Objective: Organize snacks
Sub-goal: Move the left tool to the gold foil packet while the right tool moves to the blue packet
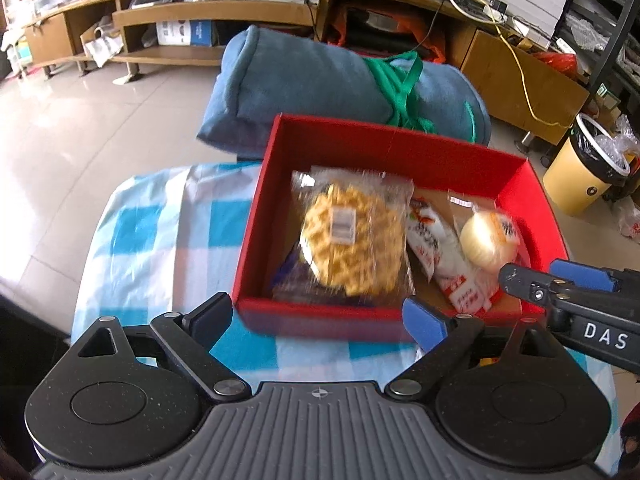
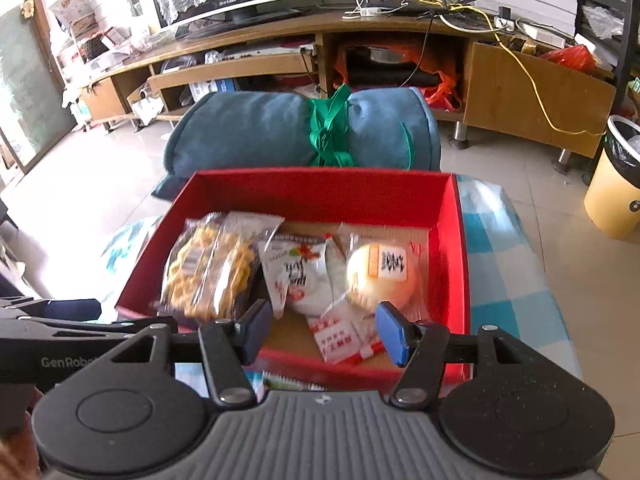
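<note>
Placement step, judged nearly complete. Left gripper (image 1: 320, 320) gapes wide and empty; right gripper (image 2: 320, 332) stands half-open, empty. Ahead of both fingertips, clear-wrapped yellow waffle snack (image 1: 352, 240) lies inside red cardboard box (image 1: 256, 216). Next: seek remaining snacks.

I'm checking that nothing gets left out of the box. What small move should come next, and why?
Probably bring the right tongs back and down to the packet lying on the checked cloth just outside the red box's near wall. Both tongs look empty, and three snacks already sit inside.
</note>
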Demonstrator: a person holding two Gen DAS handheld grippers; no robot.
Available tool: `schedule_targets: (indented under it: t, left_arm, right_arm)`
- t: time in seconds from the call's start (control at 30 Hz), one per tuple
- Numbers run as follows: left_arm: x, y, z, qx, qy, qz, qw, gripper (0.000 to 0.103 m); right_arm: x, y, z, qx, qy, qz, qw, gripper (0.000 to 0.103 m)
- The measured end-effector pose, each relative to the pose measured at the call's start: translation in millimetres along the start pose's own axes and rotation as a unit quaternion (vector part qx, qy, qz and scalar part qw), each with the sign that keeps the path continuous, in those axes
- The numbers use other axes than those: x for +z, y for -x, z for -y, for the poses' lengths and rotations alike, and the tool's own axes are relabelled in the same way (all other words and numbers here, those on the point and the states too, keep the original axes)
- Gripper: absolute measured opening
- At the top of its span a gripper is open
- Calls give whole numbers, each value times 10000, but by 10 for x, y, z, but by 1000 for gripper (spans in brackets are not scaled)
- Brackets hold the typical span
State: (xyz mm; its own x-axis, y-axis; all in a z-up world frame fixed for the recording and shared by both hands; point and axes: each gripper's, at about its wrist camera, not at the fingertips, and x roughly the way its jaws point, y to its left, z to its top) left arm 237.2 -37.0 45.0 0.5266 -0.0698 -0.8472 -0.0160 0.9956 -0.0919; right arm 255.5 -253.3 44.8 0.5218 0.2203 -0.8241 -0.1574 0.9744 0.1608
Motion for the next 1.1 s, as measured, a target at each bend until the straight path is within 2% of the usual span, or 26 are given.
schedule_targets:
  t: [0.2, 0.5, 0.67, 0.8, 0.93, 1.1]
  left_arm:
    - [-230, 27, -39, 33, 41, -241, 9997, 95]
    - [-648, -73, -233, -85, 636, -949, 9934, 96]
    - [-752, -193, -201, -159, 883, -1218, 9885, 96]
    - [-771, -318, -149, 13, 993, -1254, 9871, 94]
    - [-732, -336, -111, 361, 821, -1043, 9905, 85]
    - [-779, -311, -97, 435, 352, -1100, 9924, 79]
  right_arm:
    - [-149, 47, -30, 25, 6, -133, 9999, 53]
    - [-298, 113, -68, 100, 156, -267, 9995, 55]
    - [-356, 155, 11, 104, 134, -306, 9994, 56]
    - [-399, 146, 95, 66, 101, -395, 9991, 56]
    - [-435, 134, 141, 51, 97, -476, 9988, 56]
    - [-468, 125, 108, 103, 181, -575, 9981, 56]
